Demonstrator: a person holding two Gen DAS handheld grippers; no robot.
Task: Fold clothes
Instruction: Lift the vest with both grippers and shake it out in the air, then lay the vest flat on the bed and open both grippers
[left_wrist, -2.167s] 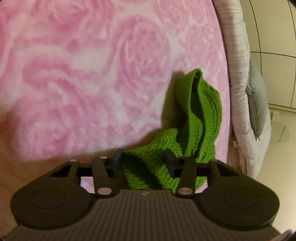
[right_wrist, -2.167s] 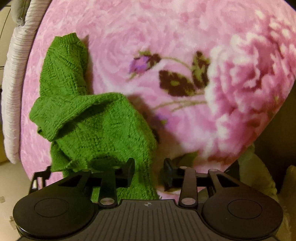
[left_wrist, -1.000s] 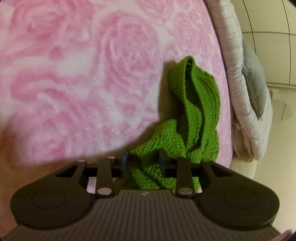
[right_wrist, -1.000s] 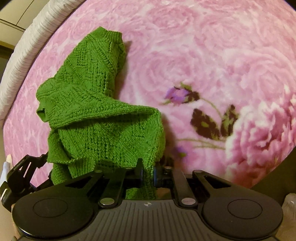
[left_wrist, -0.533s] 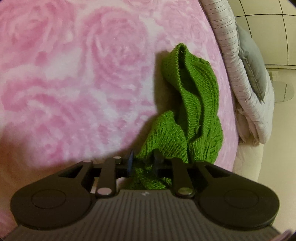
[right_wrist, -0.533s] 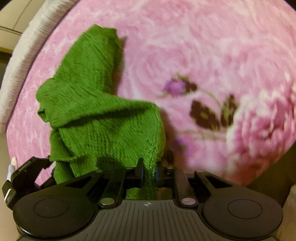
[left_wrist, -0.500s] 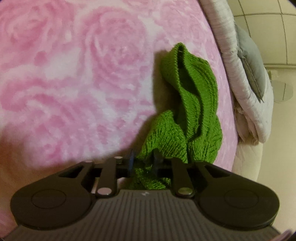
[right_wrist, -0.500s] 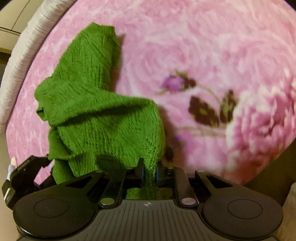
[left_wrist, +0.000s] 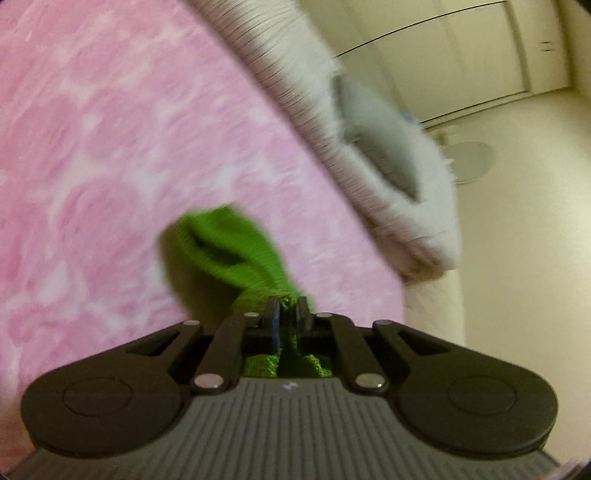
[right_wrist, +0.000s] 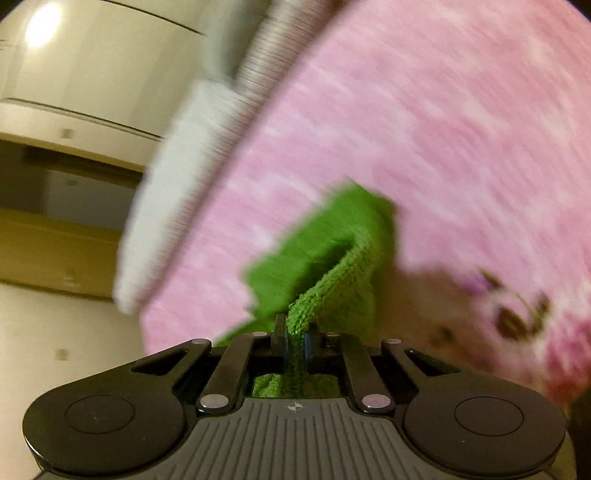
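Pink rose-print blanket (left_wrist: 110, 147) covers the bed, a white ribbed quilt (left_wrist: 306, 110) bunched along its far right edge. Green knit sweater (right_wrist: 332, 266) hangs above the blanket, both views blurred. Left gripper (left_wrist: 287, 308) and right gripper (right_wrist: 295, 334) each clamp a fold of its knit.

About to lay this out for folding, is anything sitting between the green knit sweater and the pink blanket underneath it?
Nothing visible. The green knit sweater hangs pinched in both the left hand-held gripper and the right hand-held gripper, over bare pink floral blanket. The frames are motion-blurred, though.
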